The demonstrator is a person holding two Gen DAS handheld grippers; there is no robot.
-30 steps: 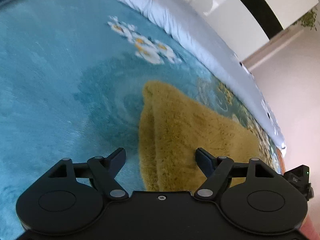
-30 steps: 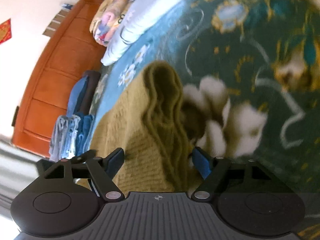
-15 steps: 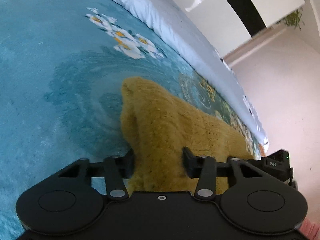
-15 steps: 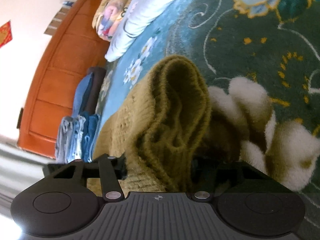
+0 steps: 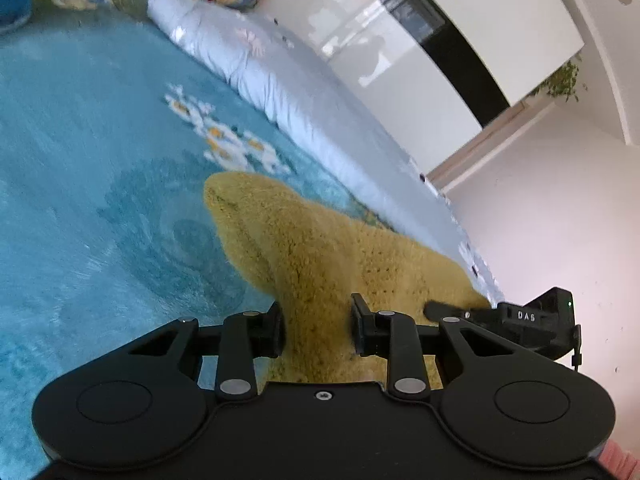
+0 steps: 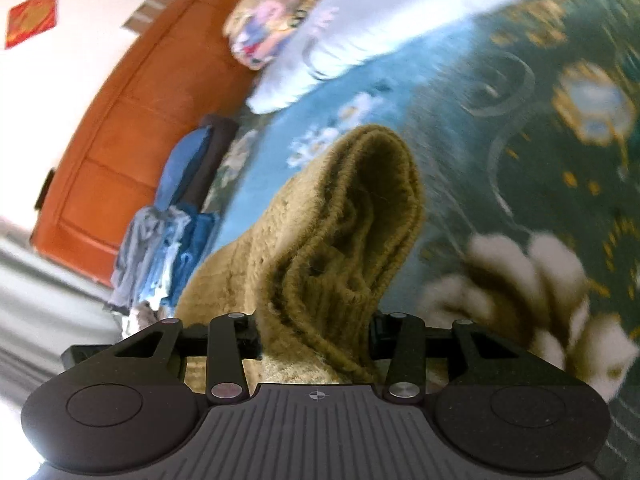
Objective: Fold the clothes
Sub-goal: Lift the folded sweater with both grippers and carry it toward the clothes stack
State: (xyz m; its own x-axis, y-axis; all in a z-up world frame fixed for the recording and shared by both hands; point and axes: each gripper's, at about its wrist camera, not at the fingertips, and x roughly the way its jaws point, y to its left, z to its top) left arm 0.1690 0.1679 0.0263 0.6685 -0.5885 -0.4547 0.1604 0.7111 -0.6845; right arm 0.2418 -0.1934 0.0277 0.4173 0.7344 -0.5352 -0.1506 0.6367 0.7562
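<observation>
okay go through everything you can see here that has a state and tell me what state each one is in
Left gripper: shut on the mustard sweater.
Right gripper: shut on the mustard sweater.
Mustard sweater: bunched, pinched at two spots.
Blue clothes: stacked by the wooden headboard.
Teal blanket: spread flat.

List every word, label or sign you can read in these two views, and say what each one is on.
"DAS": white letters on the black housing of the right gripper, seen at the right edge of the left wrist view.
Red square paper sign on the white wall, right wrist view: its gold marks are too blurred to read.
No other text is visible.
</observation>
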